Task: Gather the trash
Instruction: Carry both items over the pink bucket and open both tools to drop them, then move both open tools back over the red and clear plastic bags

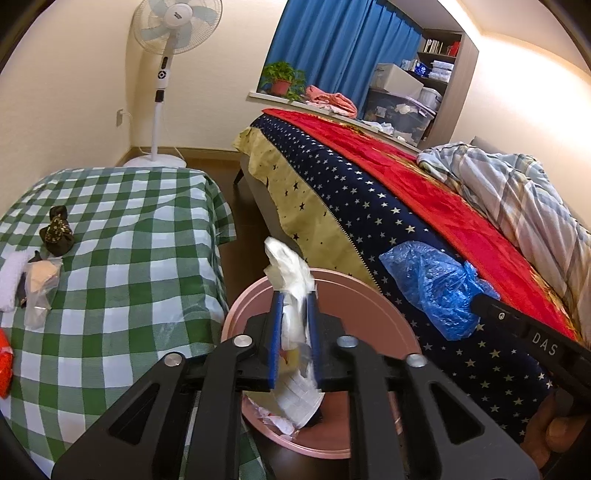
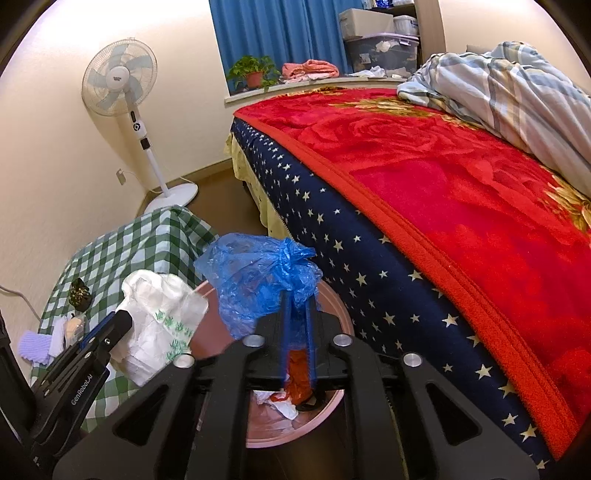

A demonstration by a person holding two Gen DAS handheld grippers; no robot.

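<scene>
- The pink bin [image 1: 376, 314] is the landmark. The left tongs [image 1: 295, 299] hang right above its mouth, clamped on a white plastic bag [image 1: 291, 273] that sticks up past the tips and trails down toward the bin.
- The right tongs [image 2: 298, 301] are also above the bin, on its bed side, pinched shut on a crumpled blue plastic bag [image 2: 258, 273]; something orange-red shows between the blades lower down, though I cannot tell what it is.
- Inside the bin, scraps of white paper and wrappers [image 2: 284, 404] already lie at the bottom, so some collecting looks done.
- Both bags are over the opening but not yet released; dropping them appears to be the step in hand.
- Left of the bin, the tabletop [image 1: 122, 258] under its green checked cloth carries a small dark pouch [image 1: 57, 232], a clear packet [image 1: 38, 291] and something white and fluffy [image 1: 9, 280]. Whether these count as trash I cannot tell; if so, they are what remains.
- Right of the bin, the bed [image 2: 461, 206] with its red blanket shows no obvious litter.
- Beyond the tabletop, a standing fan [image 1: 173, 33] stands against the wall.
</scene>
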